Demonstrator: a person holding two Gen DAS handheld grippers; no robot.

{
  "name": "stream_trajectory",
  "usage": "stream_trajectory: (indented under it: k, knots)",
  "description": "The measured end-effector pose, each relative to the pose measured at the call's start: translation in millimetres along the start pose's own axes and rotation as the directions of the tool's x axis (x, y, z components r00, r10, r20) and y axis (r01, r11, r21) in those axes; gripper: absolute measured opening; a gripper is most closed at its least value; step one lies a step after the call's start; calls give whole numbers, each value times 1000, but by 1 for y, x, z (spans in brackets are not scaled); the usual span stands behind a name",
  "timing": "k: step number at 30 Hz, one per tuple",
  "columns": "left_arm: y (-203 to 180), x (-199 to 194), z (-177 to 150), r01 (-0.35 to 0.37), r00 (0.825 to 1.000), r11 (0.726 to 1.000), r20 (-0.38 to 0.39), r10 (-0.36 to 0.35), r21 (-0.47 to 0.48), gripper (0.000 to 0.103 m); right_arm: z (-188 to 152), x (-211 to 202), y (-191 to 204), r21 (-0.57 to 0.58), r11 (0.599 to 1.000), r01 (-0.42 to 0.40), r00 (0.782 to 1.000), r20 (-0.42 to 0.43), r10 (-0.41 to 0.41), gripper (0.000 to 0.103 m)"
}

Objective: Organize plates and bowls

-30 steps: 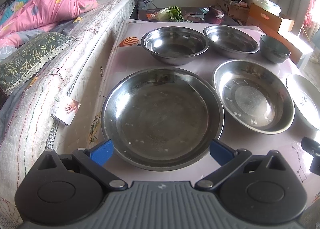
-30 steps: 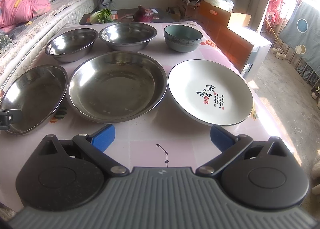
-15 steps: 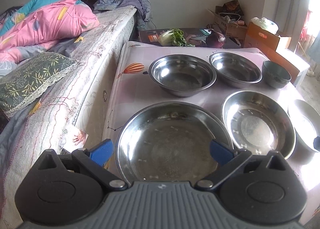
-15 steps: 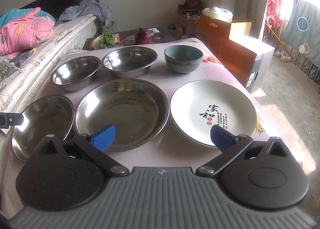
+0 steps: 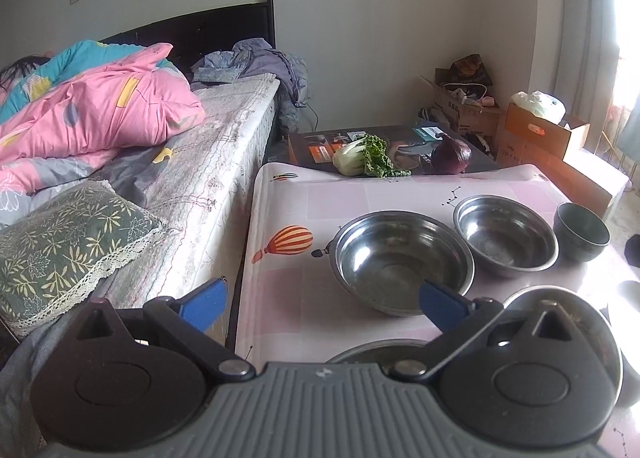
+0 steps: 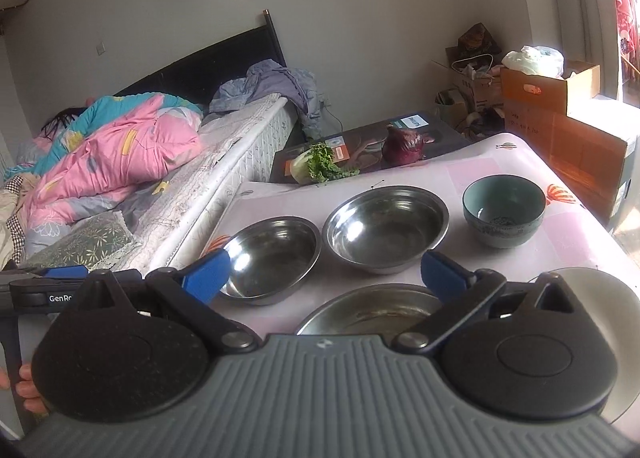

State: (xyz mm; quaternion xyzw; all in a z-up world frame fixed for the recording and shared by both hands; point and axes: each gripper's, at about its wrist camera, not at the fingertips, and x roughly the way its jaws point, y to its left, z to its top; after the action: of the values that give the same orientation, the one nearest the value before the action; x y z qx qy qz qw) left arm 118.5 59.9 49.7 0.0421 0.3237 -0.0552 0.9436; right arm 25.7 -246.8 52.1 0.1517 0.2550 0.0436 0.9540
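1. On the pink-patterned table (image 6: 520,170), two steel bowls are seen side by side in the back row: the left steel bowl (image 6: 272,258) and the middle steel bowl (image 6: 386,226), with a teal ceramic bowl (image 6: 503,214) set apart at the right end.
2. Nearer the cameras, a steel plate (image 6: 372,312) is partly hidden behind the right gripper (image 6: 324,272), and the rim of a white plate (image 6: 616,298) is glimpsed at the right edge; a second steel plate's rim (image 5: 376,350) is caught in the left wrist view.
3. Nothing is shown stacked or nested: every bowl and plate is judged to lie separately, so the sorting appears not yet begun and all of it is left.
4. Both tools are held above the near edge with blue fingers spread wide and nothing between them: the right gripper over the steel plate, the left gripper (image 5: 322,298) over the table's left side, just before the left steel bowl.
5. Beyond the dishes, a leafy green vegetable (image 6: 316,166) and a red cabbage (image 6: 404,146) are seen on a dark board at the far end.
6. Alongside, a bed (image 6: 224,162) with a pink quilt (image 6: 120,142) is pictured, and cardboard boxes (image 6: 560,114) by the window.
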Motion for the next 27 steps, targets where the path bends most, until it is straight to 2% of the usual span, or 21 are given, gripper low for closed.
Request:
stream_trajectory:
  k: [2, 5, 7, 10, 15, 18, 22, 27]
  knots:
    - [3, 16, 9, 5, 1000, 1000, 10, -5, 5, 102, 9, 25, 3, 21, 999, -26, 1000, -16, 26, 102]
    - [6, 44, 19, 29, 999, 1000, 16, -29, 4, 99, 17, 62, 8, 50, 997, -58, 997, -54, 61, 95]
    - [7, 65, 25, 47, 999, 999, -21, -47, 12, 92, 19, 93, 9, 61, 996, -61, 994, -88, 66, 90]
    - [13, 106, 30, 84, 989, 996, -120, -86, -24, 81, 17, 132, 5, 88, 994, -58, 988, -137, 70, 78]
    - [13, 153, 30, 64, 973, 997, -220, -71, -37, 67, 6, 186, -1, 111, 993, -40, 971, -229, 64, 59]
    - [11, 173, 28, 57, 962, 998, -267, -62, -26, 59, -2, 207, -3, 109, 994, -31, 958, -280, 61, 52]
    - [8, 192, 23, 57, 940, 998, -335, -61, -20, 40, -7, 223, -7, 125, 991, -36, 941, -329, 76, 45]
    - [1, 198, 23, 69, 933, 998, -353, -70, -16, 26, -11, 237, -5, 109, 993, -41, 929, -362, 78, 38]
